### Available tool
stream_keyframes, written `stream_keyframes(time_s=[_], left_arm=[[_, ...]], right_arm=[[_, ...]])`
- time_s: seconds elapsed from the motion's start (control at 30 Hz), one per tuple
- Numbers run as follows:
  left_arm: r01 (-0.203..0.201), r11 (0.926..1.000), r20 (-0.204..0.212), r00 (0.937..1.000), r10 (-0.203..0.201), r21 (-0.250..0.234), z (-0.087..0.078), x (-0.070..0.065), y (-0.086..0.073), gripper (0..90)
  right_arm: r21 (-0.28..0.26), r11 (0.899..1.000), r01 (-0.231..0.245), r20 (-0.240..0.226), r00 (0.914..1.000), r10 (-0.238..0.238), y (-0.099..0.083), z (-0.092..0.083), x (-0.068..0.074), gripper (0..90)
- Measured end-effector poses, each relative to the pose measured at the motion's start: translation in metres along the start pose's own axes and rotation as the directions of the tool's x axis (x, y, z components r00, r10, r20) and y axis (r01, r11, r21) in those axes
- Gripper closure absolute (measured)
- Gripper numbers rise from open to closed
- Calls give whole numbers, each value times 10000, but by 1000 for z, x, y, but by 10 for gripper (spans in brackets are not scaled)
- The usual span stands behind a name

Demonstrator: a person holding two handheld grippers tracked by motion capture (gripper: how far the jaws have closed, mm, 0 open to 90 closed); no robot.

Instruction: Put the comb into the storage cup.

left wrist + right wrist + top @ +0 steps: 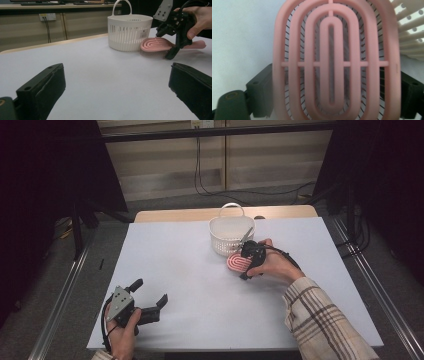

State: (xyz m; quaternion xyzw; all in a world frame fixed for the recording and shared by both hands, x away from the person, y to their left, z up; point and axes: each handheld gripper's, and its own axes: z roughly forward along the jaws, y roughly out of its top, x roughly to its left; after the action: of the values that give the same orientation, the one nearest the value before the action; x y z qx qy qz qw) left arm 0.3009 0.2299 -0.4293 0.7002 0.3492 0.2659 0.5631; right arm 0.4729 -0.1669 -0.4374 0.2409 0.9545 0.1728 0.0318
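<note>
Desk (200, 270) surface, pale and wide, is carrying everything you are working with. Your white slatted basket (227, 236) is standing upright near the far edge, handle up; what it is holding inside cannot be told from these pictures.

Just in front of the basket, on its right side as you look down from the high view, the pink hairbrush (236, 262) is lying with its head of concentric oval ribs touching or almost touching the basket wall. In the left claw view the brush (156, 45) is sitting low against the desk with its handle pointing away to the right, under your hand.

Your right claw (248, 260) is reaching over the brush head, one jaw on each side. In the right claw view the head (337, 62) is lying between the two black jaws, each jaw right against a flank of the pink rim; whether the pads are actually pressing cannot be told. The jaws are standing partly closed.

Your left claw (150, 297) is resting at the near left of the desk, well apart from the brush, its jaws spread wide with only bare desk between them.
</note>
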Motion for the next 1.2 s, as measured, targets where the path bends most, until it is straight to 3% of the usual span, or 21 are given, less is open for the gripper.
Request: stream_keyframes(time_s=[0.1,0.3,1.2], left_arm=[[-102,9999,35,9999,101,46,0,0,0,10],[-29,10000,-5,10000,29,-6,0,0,0,11],[-67,10000,31,10000,66,14,0,0,0,11]], right_arm=[[43,9999,93,-45,9999,-93,0,-3,-1,196],[323,9993,198,-46,9998,-196,4,-2,-1,199],[212,9996,165,-31,9999,-165,2,-13,4,204]])
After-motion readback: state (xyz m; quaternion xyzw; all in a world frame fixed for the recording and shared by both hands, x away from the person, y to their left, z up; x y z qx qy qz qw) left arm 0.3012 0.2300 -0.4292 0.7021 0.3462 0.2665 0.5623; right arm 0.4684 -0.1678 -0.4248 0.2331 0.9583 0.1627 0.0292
